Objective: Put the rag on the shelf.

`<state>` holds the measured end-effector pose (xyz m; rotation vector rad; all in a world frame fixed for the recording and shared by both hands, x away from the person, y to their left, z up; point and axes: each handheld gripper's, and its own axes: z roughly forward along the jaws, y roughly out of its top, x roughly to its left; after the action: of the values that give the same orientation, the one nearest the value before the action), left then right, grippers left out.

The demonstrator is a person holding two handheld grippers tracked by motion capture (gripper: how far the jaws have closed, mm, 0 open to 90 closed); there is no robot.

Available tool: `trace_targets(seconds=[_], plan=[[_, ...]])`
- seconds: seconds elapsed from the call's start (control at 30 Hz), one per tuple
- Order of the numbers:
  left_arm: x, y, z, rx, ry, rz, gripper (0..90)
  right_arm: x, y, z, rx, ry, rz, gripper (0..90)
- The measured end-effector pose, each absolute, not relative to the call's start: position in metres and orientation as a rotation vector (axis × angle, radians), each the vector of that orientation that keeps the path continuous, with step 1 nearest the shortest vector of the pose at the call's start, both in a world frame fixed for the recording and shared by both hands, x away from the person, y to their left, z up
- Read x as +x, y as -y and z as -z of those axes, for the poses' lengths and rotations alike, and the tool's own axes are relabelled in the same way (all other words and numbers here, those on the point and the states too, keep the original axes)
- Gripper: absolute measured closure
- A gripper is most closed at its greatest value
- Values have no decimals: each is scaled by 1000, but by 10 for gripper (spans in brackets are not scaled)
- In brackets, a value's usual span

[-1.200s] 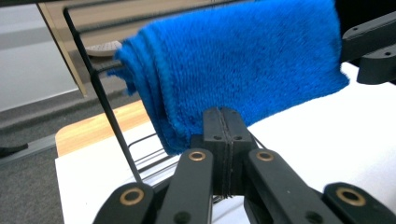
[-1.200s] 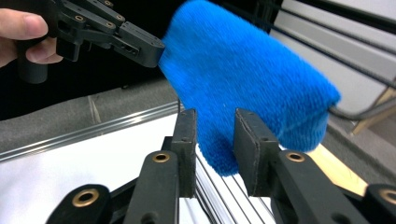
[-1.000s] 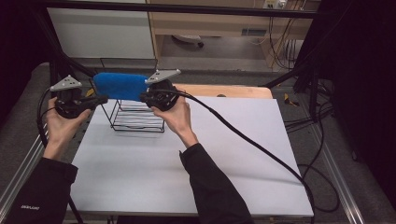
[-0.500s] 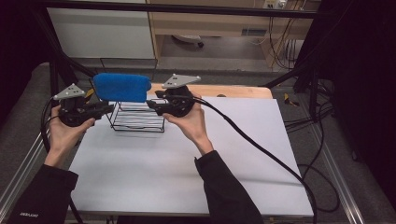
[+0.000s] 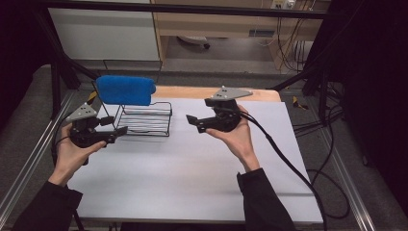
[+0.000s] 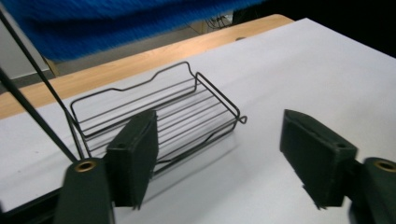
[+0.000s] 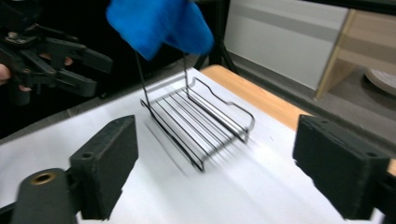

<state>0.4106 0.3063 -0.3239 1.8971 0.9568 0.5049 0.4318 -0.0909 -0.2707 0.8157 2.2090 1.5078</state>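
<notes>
Black wire rack (image 5: 144, 119) at the white table's (image 5: 183, 178) far left, lower shelf bare, blue towel (image 5: 125, 90) draped over its top – thick, fuzzy, folded, left gripper (image 5: 113, 131) just beside the rack, right gripper (image 5: 192, 121) apart to its right – both jaws just opened, nothing between them.

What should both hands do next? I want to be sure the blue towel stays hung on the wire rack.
Probably draw both hands a little farther back. The blue towel is draped over the top of the wire rack. The jaws of the left gripper and the right gripper have just been opening, stand apart with nothing between them, and are off the towel, so nothing seems left to hold.
</notes>
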Motion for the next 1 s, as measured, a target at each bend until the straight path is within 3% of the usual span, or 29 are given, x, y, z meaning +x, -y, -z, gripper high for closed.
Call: trace_targets(seconds=[0.4,1.0], plan=[[399,-281,365,1894,-946,-477,96,416,166,311,993,-2173,-1493,49],[381,-265,429,2008,-908,-392,97,383,239,400,1154,-2207,-1397,5]])
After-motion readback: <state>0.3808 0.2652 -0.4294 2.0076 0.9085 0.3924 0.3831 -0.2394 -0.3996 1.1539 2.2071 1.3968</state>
